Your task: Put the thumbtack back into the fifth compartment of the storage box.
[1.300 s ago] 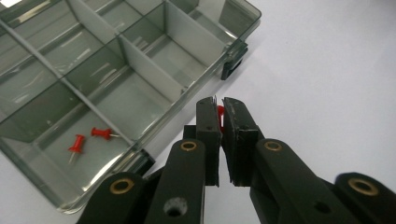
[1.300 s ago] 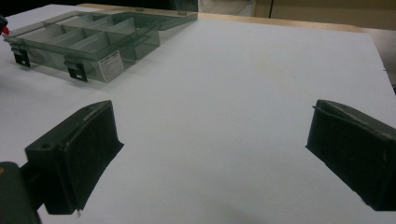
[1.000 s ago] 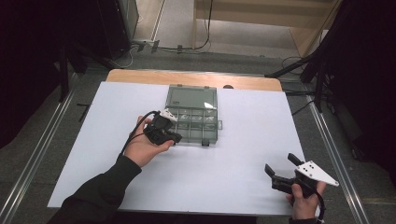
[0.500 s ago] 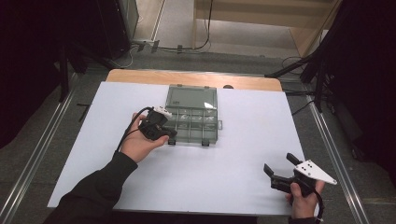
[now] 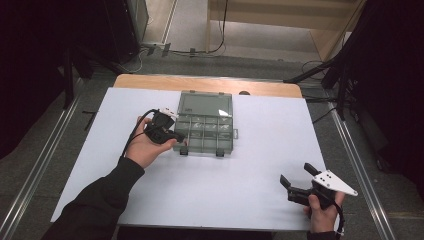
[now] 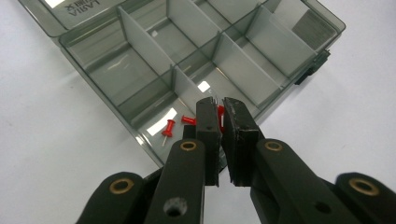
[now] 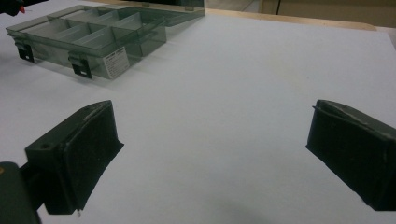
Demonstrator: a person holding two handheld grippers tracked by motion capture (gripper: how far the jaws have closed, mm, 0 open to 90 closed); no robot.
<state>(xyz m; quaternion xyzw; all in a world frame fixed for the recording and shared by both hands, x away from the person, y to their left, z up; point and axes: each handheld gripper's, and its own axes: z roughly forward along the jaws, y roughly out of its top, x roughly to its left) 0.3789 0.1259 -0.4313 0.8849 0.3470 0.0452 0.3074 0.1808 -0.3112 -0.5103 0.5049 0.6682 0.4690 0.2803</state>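
Jaws of the left gripper (image 6: pixel 219 116) pinch a red pushpin (image 6: pixel 220 115) over the organizer box (image 6: pixel 196 60), center frame, for dropping; right gripper (image 7: pixel 210 154) idles wide open.

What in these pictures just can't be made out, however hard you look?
- Left gripper view: the left gripper pinches a red pushpin; the jaws hide most of it.
- High view: the pushpins in the organizer box are too small to see.
- Right gripper view: the label on the box front is too blurred to read.
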